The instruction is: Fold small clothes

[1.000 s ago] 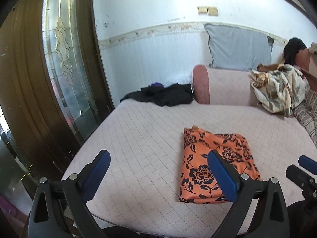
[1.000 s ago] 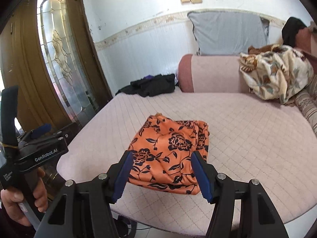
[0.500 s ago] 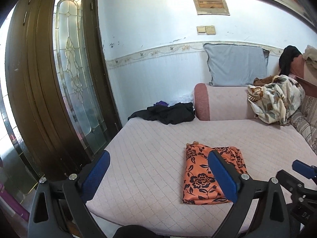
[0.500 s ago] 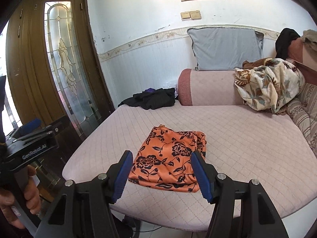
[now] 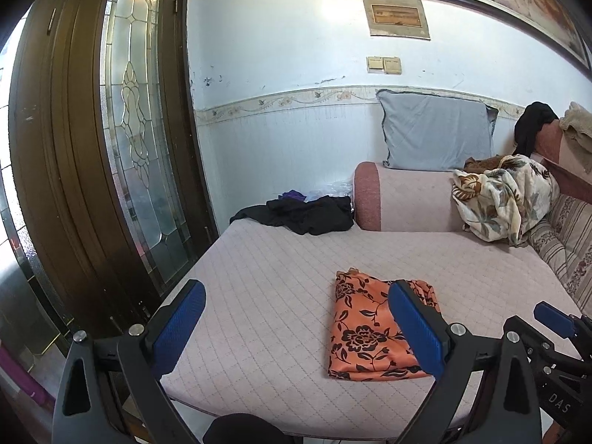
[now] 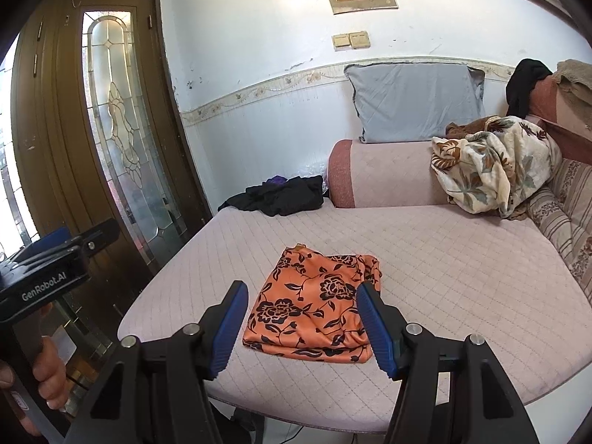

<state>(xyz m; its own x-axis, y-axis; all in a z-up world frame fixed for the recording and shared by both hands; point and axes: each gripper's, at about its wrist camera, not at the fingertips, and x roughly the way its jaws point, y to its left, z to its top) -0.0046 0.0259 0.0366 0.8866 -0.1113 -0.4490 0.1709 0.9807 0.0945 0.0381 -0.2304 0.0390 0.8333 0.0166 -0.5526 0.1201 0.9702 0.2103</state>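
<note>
Two black plastic claws, one for each hand. Left claw (image 5: 296, 327): thick black arms, flat blue bumpy pads (image 5: 179, 327) on the inner sides, round silver screws (image 5: 135, 329) on top, triangle holes in the arms. Right claw (image 6: 301, 327): same black arms, same blue ribbed pads (image 6: 375, 329), same silver screws (image 6: 413, 329). White words "GenRobot.AI" on the left claw's black body. White letters "DAS" on the right claw's side. Black handle wrapped by a hand (image 6: 48, 381).

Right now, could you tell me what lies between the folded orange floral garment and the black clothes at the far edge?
Only bare quilted cover separates the orange floral garment from the black clothes; both wrist views show it.
</note>
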